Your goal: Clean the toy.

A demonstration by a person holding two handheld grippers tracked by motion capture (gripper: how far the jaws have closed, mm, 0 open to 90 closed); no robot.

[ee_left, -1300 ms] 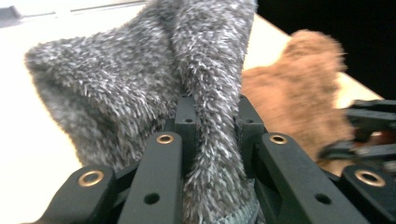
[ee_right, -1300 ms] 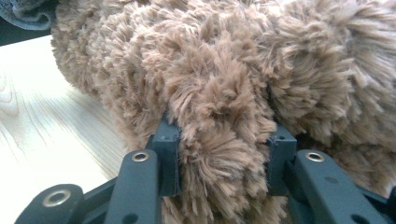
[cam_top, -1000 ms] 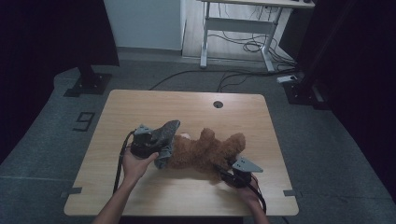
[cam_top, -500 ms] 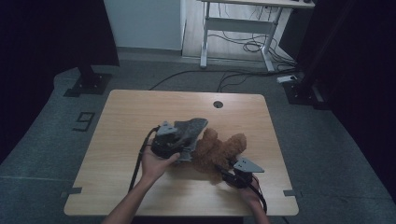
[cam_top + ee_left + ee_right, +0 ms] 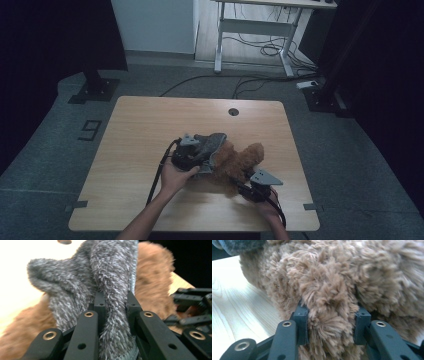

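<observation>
Writing: a big "9" marked on the grey floor left of the table; no other words or labels readable.
Left tool: pinched tight on a fold of the fuzzy grey cloth (fluff squeezed between both black jaws in the left tool view); held just above the brown toy, near the middle of the table.
Right tool: clamped on a thick tuft of the brown plush toy, jaws partly apart with fur packed between them; seen low and right on the table in the high view, grey plate on top.
Brown plush toy: lying on the table, a little right of middle, nearer the front edge than the back.
Grey cloth: draped over the left end of the toy, touching it.
Open room: wide bare wood at the back and left of the table; less room at the front right, where the right tool sits close to the corner.
Small round hole: near the back edge of the table.
Hard to see: toy's shape and face (just a fuzzy lump); room sides very dark; other tool blurry at the right edge of the left tool view.
Cut off: both forearms at the bottom of the high view.
</observation>
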